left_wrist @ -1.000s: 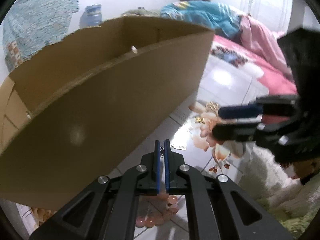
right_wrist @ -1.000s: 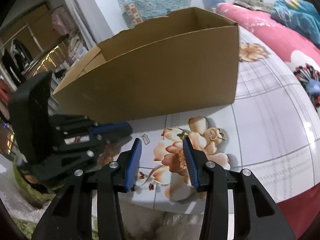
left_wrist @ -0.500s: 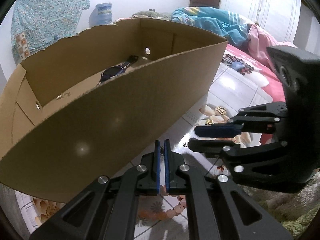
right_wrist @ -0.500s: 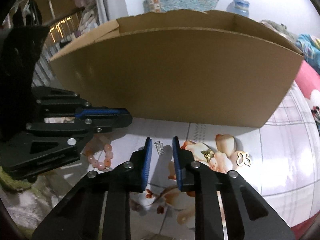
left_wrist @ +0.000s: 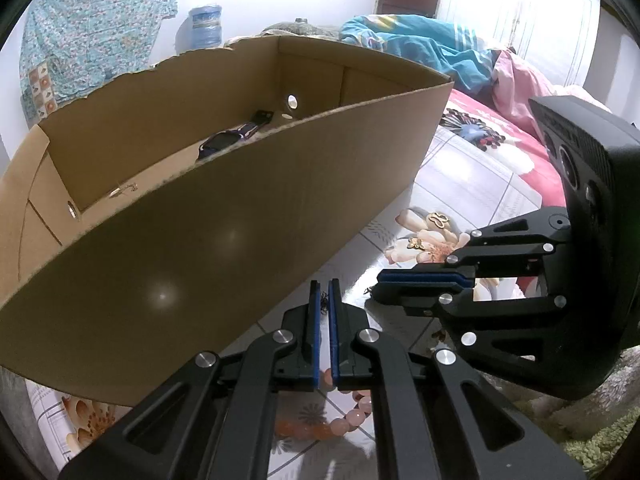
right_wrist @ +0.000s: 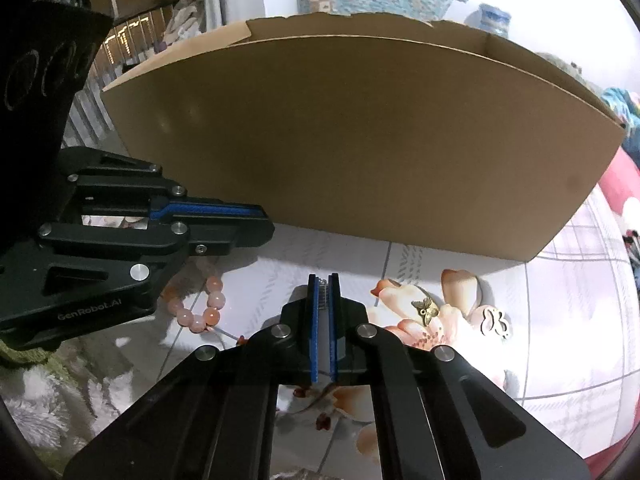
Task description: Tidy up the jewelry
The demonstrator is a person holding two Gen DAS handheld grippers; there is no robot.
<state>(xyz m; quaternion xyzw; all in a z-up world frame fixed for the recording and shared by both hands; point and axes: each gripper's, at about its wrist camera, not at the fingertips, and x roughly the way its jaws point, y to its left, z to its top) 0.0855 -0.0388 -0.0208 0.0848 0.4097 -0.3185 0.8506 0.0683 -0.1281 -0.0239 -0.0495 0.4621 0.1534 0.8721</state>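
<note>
Presently, the right gripper (right_wrist: 324, 280) is pinching a small silver clip (right_wrist: 323, 295) just before the box (right_wrist: 360, 140), ready for lifting in. The left gripper (left_wrist: 325, 294) is clamping a dark trinket (left_wrist: 324, 303) beside the box, likewise.

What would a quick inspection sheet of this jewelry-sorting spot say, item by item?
Surface: glossy floral cloth, a fluffy rug at its near edge.
Job's things: open cardboard box with a watch and a small trinket inside; pink bead bracelet, butterfly charm and pale cut-out charm lie on the cloth.
Clutter: nothing seen.
Grippers: left gripper shut on a small dark piece; right gripper shut on a small silvery clip.
Cables: nothing seen.
Surroundings: bedding, hung patterned cloth, water jug.
</note>
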